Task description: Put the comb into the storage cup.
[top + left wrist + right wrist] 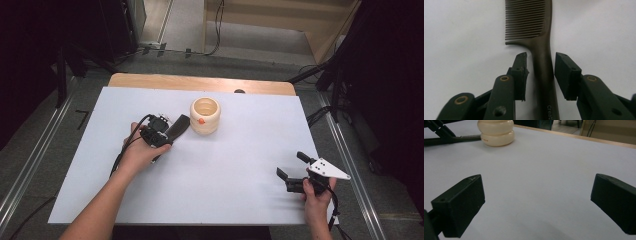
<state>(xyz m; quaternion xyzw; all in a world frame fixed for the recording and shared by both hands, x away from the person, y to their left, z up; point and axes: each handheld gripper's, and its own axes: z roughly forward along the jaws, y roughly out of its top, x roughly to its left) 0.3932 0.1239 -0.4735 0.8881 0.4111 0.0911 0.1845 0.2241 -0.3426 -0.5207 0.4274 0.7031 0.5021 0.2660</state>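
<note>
My left gripper [540, 62] fingers [520, 72] straddle the comb [541, 50] handle, gaps still visible either side, not yet clamped. Close squarely, keep centred. Cream holder [205, 115] stands just beyond. Right gripper [537, 202] fingers gape wide, empty, above the desk [240, 165].

One dark comb [541, 50] and one cream ribbed pot [205, 115] sit on the white surface [240, 150]; two hand-held grippers are present, left [540, 72] and right [295, 172].

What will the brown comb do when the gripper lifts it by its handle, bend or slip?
The comb looks like one hard plastic piece, so it probably stays stiff. Its handle seems smooth and narrow between the left gripper pads, so it might slip or swing. It lies flat, so it likely won't roll.
</note>
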